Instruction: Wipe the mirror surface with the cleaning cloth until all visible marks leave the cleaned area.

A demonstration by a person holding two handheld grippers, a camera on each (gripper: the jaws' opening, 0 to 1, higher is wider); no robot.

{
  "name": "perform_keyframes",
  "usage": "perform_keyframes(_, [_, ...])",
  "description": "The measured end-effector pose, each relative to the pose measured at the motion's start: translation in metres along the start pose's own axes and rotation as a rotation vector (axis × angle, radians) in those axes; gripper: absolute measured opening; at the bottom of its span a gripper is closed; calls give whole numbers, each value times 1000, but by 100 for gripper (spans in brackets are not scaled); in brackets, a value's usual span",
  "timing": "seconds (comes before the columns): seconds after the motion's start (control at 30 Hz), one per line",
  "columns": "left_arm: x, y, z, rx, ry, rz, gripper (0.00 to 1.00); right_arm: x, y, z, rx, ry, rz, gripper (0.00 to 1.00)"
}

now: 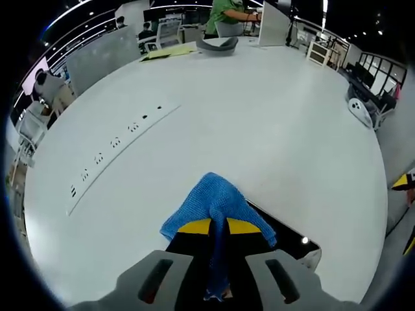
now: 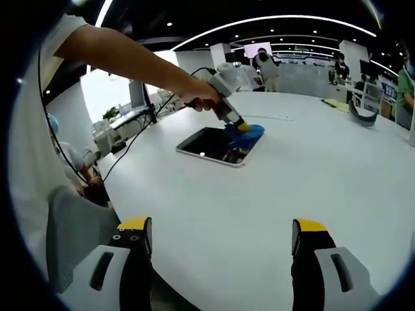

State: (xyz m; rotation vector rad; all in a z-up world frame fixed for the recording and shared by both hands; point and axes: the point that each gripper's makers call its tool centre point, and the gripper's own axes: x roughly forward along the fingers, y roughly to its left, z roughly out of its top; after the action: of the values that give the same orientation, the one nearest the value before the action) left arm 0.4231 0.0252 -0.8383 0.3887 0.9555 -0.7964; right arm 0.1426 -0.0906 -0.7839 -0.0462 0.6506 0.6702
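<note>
A blue knitted cleaning cloth [image 1: 216,206] is pinched between the yellow-tipped jaws of my left gripper [image 1: 218,227] and drapes forward onto the mirror [image 1: 292,236], a dark flat rectangle with a pale rim lying on the white table. From the right gripper view the same mirror [image 2: 211,144] lies flat further off. There the left gripper [image 2: 241,126], held by a person's hand, presses the blue cloth [image 2: 249,131] on the mirror's far right corner. My right gripper [image 2: 222,240] hovers over bare table nearer by, jaws wide apart and holding nothing.
The large round white table [image 1: 259,116] carries a strip of sockets [image 1: 110,146], yellow-green papers [image 1: 165,52] and a grey curved object [image 1: 217,44] at its far side. People and chairs stand beyond the table. The person's arm [image 2: 130,58] reaches across the right gripper view.
</note>
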Motion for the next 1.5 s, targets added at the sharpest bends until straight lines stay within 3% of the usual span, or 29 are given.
perform_keyframes(0.57, [2, -8, 3, -31, -12, -14, 5, -1, 4, -3, 6, 10, 10, 87])
perform_keyframes(1.5, [-2, -29, -6, 13, 10, -46, 5, -2, 6, 2, -6, -1, 9, 87])
